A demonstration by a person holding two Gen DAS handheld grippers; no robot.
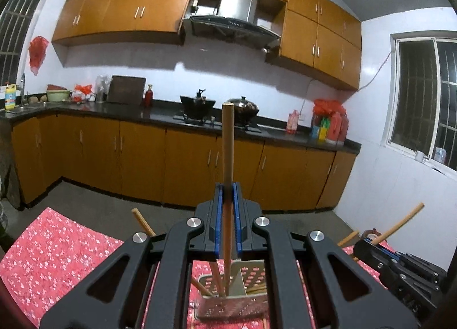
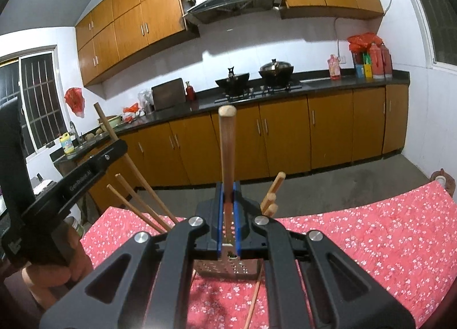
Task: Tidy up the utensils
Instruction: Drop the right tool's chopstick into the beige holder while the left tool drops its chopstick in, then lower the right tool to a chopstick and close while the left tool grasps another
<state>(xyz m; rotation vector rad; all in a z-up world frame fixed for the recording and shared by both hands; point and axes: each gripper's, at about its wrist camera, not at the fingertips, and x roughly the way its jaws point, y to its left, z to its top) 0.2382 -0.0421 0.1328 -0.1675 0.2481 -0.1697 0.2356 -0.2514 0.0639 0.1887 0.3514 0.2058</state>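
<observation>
In the left wrist view my left gripper (image 1: 228, 186) is shut on an upright wooden stick (image 1: 228, 143). Its lower end reaches into a perforated metal utensil holder (image 1: 251, 274) just below, where other sticks lean. My right gripper (image 1: 371, 243) shows at lower right, clamped on a slanted stick (image 1: 402, 223). In the right wrist view the right gripper (image 2: 228, 186) is shut on a thicker wooden handle (image 2: 227, 143) standing over the same holder (image 2: 228, 269). The left gripper (image 2: 120, 146) enters from the left, gripping its stick (image 2: 105, 123). Several more sticks (image 2: 137, 203) fan out of the holder.
The holder stands on a table with a red floral cloth (image 2: 371, 229). One loose chopstick (image 2: 254, 300) lies on the cloth by the holder. A person's hand (image 2: 48, 280) grips the left tool. A tape roll (image 2: 441, 179) sits at the table's far right corner. Kitchen counter and cabinets (image 1: 200, 157) stand beyond the floor.
</observation>
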